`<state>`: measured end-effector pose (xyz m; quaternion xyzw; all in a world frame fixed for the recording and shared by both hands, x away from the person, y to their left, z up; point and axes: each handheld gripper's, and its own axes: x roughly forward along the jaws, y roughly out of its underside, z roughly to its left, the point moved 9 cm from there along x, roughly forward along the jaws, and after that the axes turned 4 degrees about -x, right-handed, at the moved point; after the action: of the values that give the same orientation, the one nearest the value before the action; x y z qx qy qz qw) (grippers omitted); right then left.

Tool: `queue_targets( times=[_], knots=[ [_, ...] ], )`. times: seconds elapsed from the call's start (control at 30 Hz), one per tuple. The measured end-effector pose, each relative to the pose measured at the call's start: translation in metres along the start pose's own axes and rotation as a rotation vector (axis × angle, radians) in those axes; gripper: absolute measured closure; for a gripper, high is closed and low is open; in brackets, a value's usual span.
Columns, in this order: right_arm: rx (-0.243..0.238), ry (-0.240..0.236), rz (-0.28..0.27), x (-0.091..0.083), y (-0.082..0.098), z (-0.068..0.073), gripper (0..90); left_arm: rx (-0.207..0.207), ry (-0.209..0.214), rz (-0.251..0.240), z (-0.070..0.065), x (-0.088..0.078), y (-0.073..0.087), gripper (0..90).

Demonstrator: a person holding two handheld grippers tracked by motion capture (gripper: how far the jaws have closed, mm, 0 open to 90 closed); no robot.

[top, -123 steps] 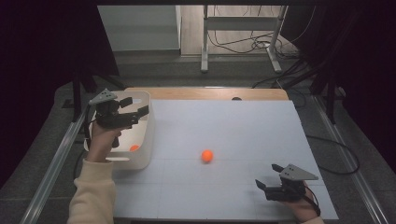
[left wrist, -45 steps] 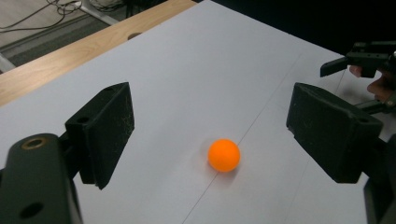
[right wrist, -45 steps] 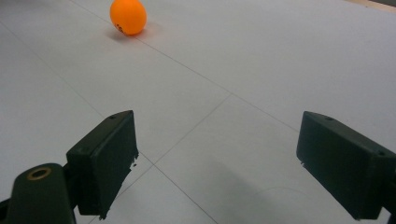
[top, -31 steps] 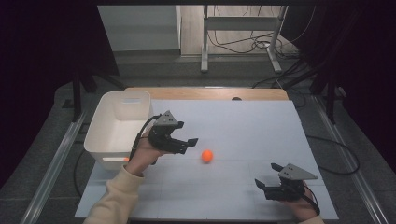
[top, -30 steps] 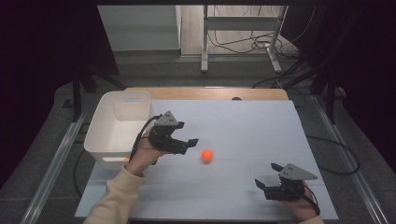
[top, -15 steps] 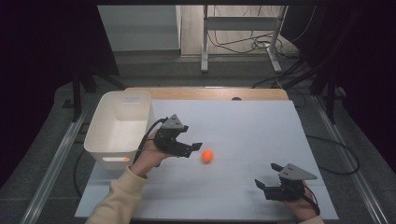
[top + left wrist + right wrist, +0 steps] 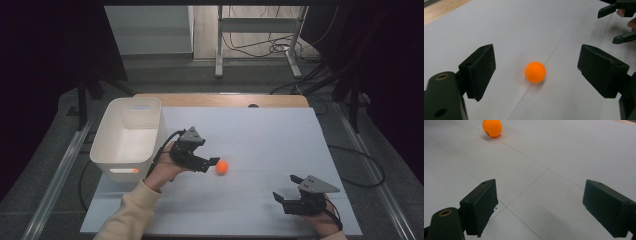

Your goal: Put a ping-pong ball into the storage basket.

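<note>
An orange ball [image 7: 222, 166] lies on the white table mat, near its middle. My left gripper [image 7: 212, 162] is open just left of the ball, its jaws wide on either side of the ball [image 7: 535, 72] without touching it. My right gripper [image 7: 282, 198] rests open near the mat's front right, with nothing between its jaws. From there the ball [image 7: 492, 127] shows far ahead at upper left. A white bin [image 7: 111, 146] stands at the mat's left edge, with something orange showing through its front wall [image 7: 135, 170].
The right gripper [image 7: 617, 22] shows at the upper right of the left gripper view. A wooden table edge [image 7: 220, 100] runs along the back. Cables and metal stand legs [image 7: 260, 45] lie on the floor beyond the table.
My left gripper has come from over the bin rightward across the mat to the ball, and its jaws now flank it. The right gripper has stayed still.
</note>
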<state>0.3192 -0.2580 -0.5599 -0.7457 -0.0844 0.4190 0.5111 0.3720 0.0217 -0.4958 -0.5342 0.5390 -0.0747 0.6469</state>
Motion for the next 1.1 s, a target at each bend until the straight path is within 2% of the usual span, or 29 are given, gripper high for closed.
queue_targets(
  times=[0.53,1.1],
  knots=[
    [0.0,0.0,0.001,0.0,0.0,0.0,12.9,0.016,0.001,0.057,-0.004,0.018,0.01,15.9],
    [0.0,-0.003,0.004,0.0,0.0,0.0,12.9,0.009,-0.015,0.112,-0.003,0.039,0.021,15.9]
  ],
)
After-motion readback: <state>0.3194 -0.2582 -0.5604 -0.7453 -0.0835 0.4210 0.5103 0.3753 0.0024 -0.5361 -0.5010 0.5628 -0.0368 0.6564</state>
